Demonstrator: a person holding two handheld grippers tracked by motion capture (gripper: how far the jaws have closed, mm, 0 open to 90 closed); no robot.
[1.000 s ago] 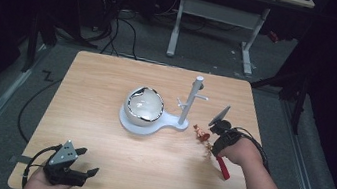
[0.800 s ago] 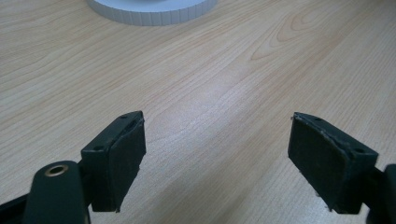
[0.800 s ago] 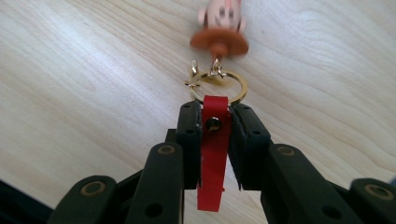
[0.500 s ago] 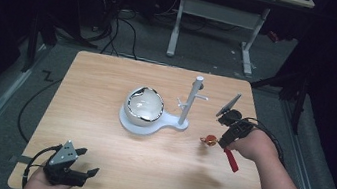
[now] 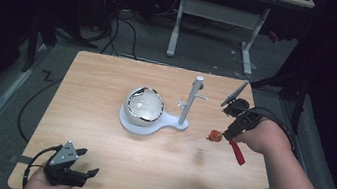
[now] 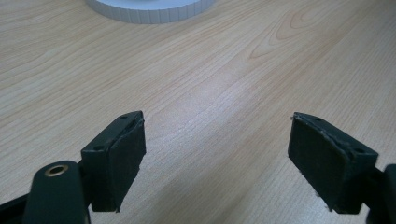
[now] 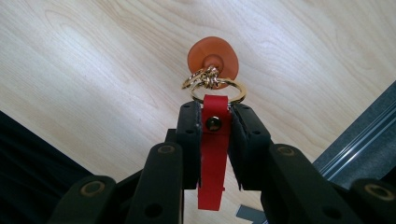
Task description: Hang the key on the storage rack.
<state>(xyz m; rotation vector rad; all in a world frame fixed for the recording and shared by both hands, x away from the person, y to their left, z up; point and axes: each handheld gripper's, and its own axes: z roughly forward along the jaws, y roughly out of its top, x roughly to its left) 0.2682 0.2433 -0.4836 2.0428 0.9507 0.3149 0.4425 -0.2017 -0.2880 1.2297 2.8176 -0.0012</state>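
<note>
Keyring strap (image 7: 214,154), red and riveted, sits clamped between the closed jaws of your right gripper (image 7: 214,140); its gold ring (image 7: 215,89) sticks out past the jaw tips with an orange disc charm (image 7: 213,57) dangling beyond it. In the high view you hold that gripper (image 5: 226,132) over the right side of the wooden table (image 5: 109,70), the charm (image 5: 214,136) hanging clear of the wood and the strap's red tail (image 5: 237,153) poking out toward your wrist.

Nearest to you, at the table's front left corner, your left gripper (image 5: 89,171) rests low with its jaws spread wide apart and nothing between them. In its own view the two black pads (image 6: 116,165) frame bare wood grain, and the ribbed white edge of the stand's base (image 6: 149,8) shows at the top.

Farther out, near the table's middle, you see the white stand (image 5: 188,108): an upright post with short side pegs rising from a flat base, well apart from the charm. A round white bowl (image 5: 144,105) sits on that same base, just left of the post.
</note>
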